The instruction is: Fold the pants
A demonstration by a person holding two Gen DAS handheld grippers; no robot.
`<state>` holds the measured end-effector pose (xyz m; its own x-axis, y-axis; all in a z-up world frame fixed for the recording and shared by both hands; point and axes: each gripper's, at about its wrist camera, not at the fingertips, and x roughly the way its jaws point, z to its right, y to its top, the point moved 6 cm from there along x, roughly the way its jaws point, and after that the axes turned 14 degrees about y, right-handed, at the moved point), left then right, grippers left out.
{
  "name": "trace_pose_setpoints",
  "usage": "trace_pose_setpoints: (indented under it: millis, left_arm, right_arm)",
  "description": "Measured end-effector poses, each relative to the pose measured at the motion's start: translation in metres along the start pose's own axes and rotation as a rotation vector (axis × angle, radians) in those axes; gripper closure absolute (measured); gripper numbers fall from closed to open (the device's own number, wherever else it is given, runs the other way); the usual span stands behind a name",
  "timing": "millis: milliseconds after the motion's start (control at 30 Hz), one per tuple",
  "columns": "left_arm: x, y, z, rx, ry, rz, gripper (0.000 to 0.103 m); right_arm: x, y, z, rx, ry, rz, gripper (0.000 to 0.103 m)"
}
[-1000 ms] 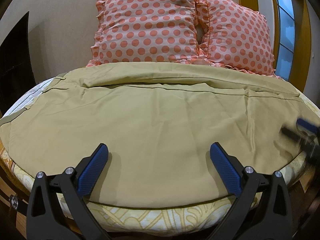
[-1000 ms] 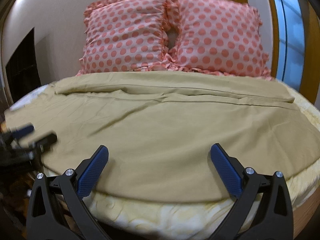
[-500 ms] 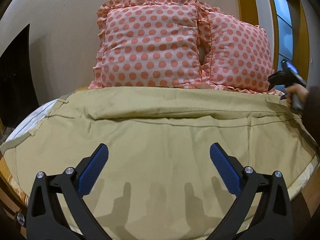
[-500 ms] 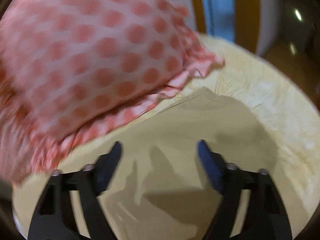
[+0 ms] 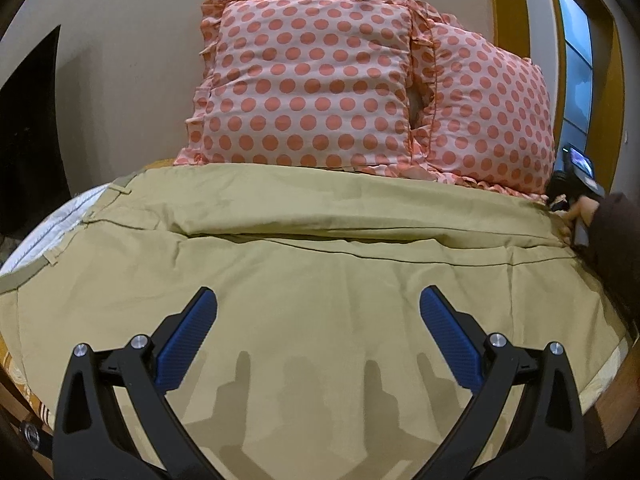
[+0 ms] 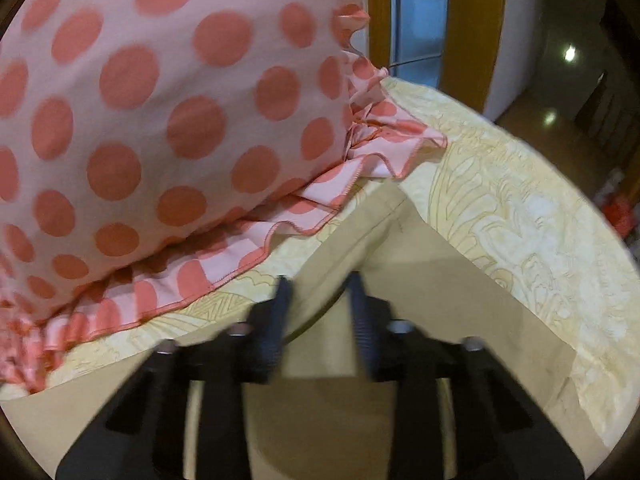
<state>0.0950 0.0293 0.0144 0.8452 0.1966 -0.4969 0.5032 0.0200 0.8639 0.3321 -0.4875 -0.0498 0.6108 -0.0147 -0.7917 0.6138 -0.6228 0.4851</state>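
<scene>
Left claw (image 5: 316, 332) hovers low above the near part of the pants (image 5: 320, 280), jaws spread wide, holding nothing. Right claw (image 6: 320, 300) is at the far right corner of the pants (image 6: 400, 280), jaws nearly together with a fold of the cloth between them; motion blur prevents confirming firm contact. The right hand (image 5: 578, 210) grips its handle beside the pillows (image 5: 312, 80). The khaki pants lie spread across the bed (image 6: 520, 208), which has a pale yellow patterned cover. Two polka-dot pillows lean on a beige wall (image 5: 132, 40). A window (image 5: 576, 68) is at right.
</scene>
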Motion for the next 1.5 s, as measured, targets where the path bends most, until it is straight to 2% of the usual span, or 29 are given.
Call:
trace_pose_setpoints:
  millis: [100, 167, 200, 267, 333, 400, 467, 567, 633, 667, 700, 733, 767, 800, 833, 867, 900, 933, 967, 1000, 1067, 1133, 1233, 1400, 1433, 1500]
  left_arm:
    - [-0.004, 0.002, -0.007, -0.027, -0.003, -0.005, 0.002]
    - [-0.009, 0.004, -0.014, -0.045, 0.000, 0.004, 0.002]
    - [-0.013, 0.007, -0.019, -0.058, 0.004, 0.014, 0.002]
    - [-0.016, 0.012, -0.027, -0.074, 0.018, 0.024, 0.002]
    - [-0.017, 0.016, -0.032, -0.086, 0.027, 0.028, 0.002]
    - [-0.018, 0.021, -0.038, -0.098, 0.038, 0.029, 0.002]
    - [-0.017, 0.026, -0.041, -0.110, 0.044, 0.029, 0.002]
    - [-0.014, 0.037, -0.047, -0.125, 0.044, 0.027, 0.002]
    - [-0.009, 0.048, -0.052, -0.123, 0.067, 0.034, 0.002]
    - [-0.006, 0.053, -0.055, -0.113, 0.091, 0.037, 0.002]
    - [-0.003, 0.057, -0.058, -0.104, 0.109, 0.037, 0.002]
    - [0.001, 0.061, -0.061, -0.096, 0.125, 0.033, 0.002]
    - [0.004, 0.063, -0.063, -0.092, 0.128, 0.026, 0.002]
    - [0.011, 0.067, -0.067, -0.095, 0.119, 0.005, 0.002]
    - [0.016, 0.070, -0.069, -0.101, 0.106, -0.005, 0.002]
    - [0.022, 0.073, -0.072, -0.113, 0.090, -0.020, 0.002]
    - [0.030, 0.077, -0.076, -0.137, 0.063, -0.045, 0.002]
    - [0.038, 0.082, -0.079, -0.166, 0.013, -0.066, 0.002]
    - [0.046, 0.087, -0.082, -0.204, -0.042, -0.080, 0.002]
    - [0.053, 0.090, -0.085, -0.238, -0.081, -0.092, 0.002]
    - [0.072, 0.098, -0.092, -0.315, -0.126, -0.127, 0.002]
    - [0.096, 0.103, -0.103, -0.387, -0.114, -0.187, 0.002]
    - [0.138, 0.104, -0.107, -0.451, -0.105, -0.306, 0.003]
    - [0.196, 0.103, -0.094, -0.440, -0.044, -0.446, 0.006]
    - [0.209, 0.103, -0.091, -0.434, -0.020, -0.469, 0.009]
    - [0.232, 0.103, -0.088, -0.410, 0.024, -0.508, 0.028]
  right_arm:
    - [-0.022, 0.003, 0.013, 0.119, 0.196, 0.058, 0.099]
    - [-0.045, 0.003, 0.010, 0.141, 0.305, 0.102, 0.099]
    - [-0.065, -0.001, 0.009, 0.154, 0.390, 0.129, 0.099]
    - [-0.112, -0.020, 0.015, 0.172, 0.547, 0.182, 0.099]
    - [-0.149, -0.046, 0.027, 0.184, 0.651, 0.212, 0.099]
    - [-0.181, -0.088, 0.045, 0.192, 0.667, 0.205, 0.099]
    - [-0.192, -0.120, 0.065, 0.219, 0.645, 0.169, 0.099]
    - [-0.185, -0.139, 0.083, 0.283, 0.650, 0.088, 0.098]
    - [-0.178, -0.149, 0.087, 0.327, 0.627, 0.028, 0.085]
    - [-0.176, -0.152, 0.088, 0.351, 0.623, 0.006, 0.066]
    - [-0.177, -0.152, 0.085, 0.354, 0.644, 0.013, 0.057]
    - [-0.179, -0.152, 0.080, 0.342, 0.648, 0.020, 0.052]
    - [-0.178, -0.151, 0.076, 0.331, 0.652, 0.025, 0.043]
    - [-0.183, -0.155, 0.075, 0.320, 0.642, 0.031, 0.038]
    - [-0.179, -0.153, 0.073, 0.310, 0.618, 0.036, 0.038]
    - [-0.176, -0.151, 0.070, 0.301, 0.606, 0.042, 0.039]
    - [-0.170, -0.147, 0.067, 0.279, 0.587, 0.049, 0.044]
    - [-0.162, -0.143, 0.065, 0.255, 0.576, 0.051, 0.054]
    - [-0.156, -0.141, 0.066, 0.242, 0.578, 0.048, 0.091]
    - [-0.149, -0.139, 0.070, 0.233, 0.577, 0.041, 0.101]
    - [-0.163, -0.136, 0.083, 0.293, 0.700, 0.121, 0.101]
    - [-0.184, -0.135, 0.093, 0.281, 0.739, 0.194, 0.101]
    - [-0.196, -0.135, 0.100, 0.261, 0.738, 0.219, 0.101]
    - [-0.196, -0.137, 0.111, 0.274, 0.752, 0.212, 0.101]
    - [-0.196, -0.137, 0.109, 0.275, 0.749, 0.210, 0.101]
    - [-0.198, -0.137, 0.112, 0.280, 0.758, 0.211, 0.101]
